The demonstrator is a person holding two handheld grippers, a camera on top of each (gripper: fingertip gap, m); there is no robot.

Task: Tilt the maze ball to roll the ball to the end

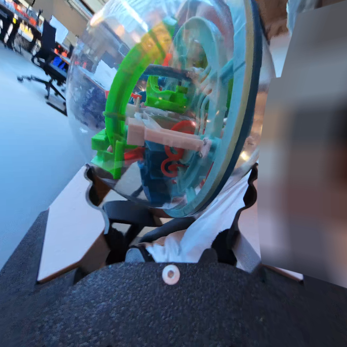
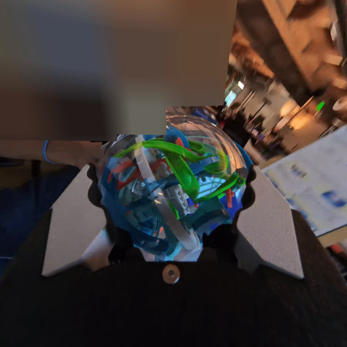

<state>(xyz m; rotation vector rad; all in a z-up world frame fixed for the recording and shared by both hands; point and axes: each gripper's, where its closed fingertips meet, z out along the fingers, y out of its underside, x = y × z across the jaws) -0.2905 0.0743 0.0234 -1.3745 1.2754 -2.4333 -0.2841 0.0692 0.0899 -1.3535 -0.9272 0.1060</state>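
1. Both tongs are gripping one maze ball (image 1: 161, 116), a clear sphere full of green, blue, red and pale tracks. The left tongs (image 1: 170, 169) are spread wide around its lower part, with their dark scalloped fingertips (image 1: 90, 180) pressing the shell on either side. The right tongs (image 2: 173, 178) are also spread wide and are cradling the sphere from the opposite side.
2. The sphere is being held up in the air between the two tongs, in front of the person; no tabletop is supporting it in either view.
3. Slipping looks like the main risk: the shell is smooth and round, and each pair of tongs is touching it only at narrow points, so a sharp tilt could be letting it twist or drop.
4. The second risk is overshooting. Both views are smearing with motion, which suggests brisk turning, and that could be throwing the small rolling ball off its track and back to the start.
5. I cannot find the small ball among the tracks, so how far the run has got is impossible to judge.
6. Counts: one maze ball, two tongs, four fingertips in contact, and one dark office chair (image 1: 50, 62) standing in the background of the left wrist view.
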